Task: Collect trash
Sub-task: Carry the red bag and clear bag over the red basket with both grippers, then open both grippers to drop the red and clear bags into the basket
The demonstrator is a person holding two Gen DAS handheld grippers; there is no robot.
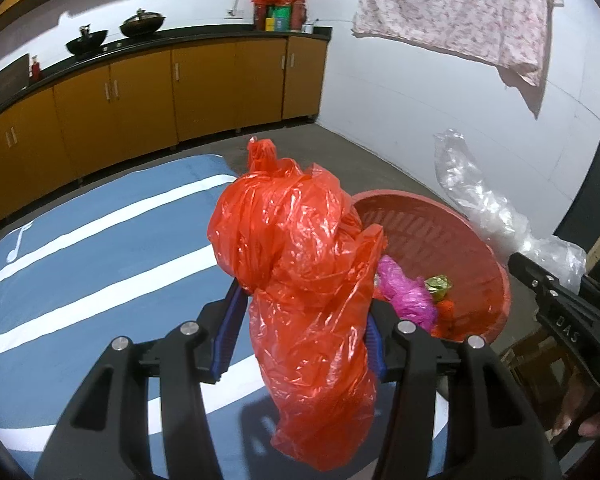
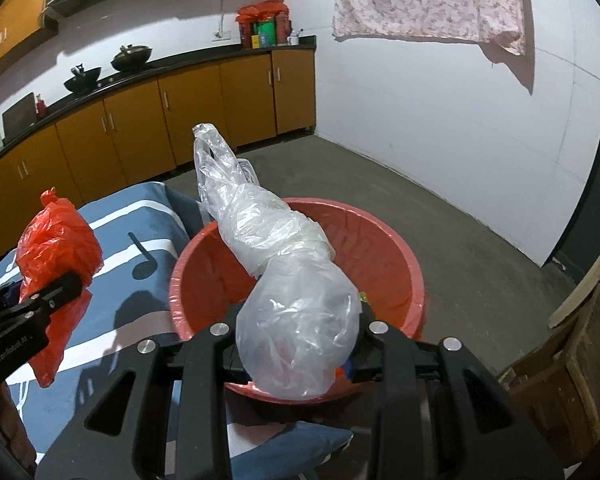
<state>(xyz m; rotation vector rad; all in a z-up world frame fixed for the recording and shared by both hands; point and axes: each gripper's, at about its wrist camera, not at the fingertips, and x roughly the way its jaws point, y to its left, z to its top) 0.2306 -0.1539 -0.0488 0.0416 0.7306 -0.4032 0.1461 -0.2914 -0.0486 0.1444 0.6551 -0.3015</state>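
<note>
Left wrist view: red plastic bag [image 1: 300, 280] clamped in left gripper [image 1: 300, 344]; clear plastic bag [image 2: 292, 300] clamped in right gripper [image 2: 296, 356]. Red basket [image 2: 400, 264] just beyond, wrappers already deposited; both bags remain undropped.

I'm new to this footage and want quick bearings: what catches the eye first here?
A crumpled red plastic bag fills the left gripper, held over the blue striped cloth. The right gripper clamps a clear plastic bag above the red basket, which already holds pink trash.
</note>
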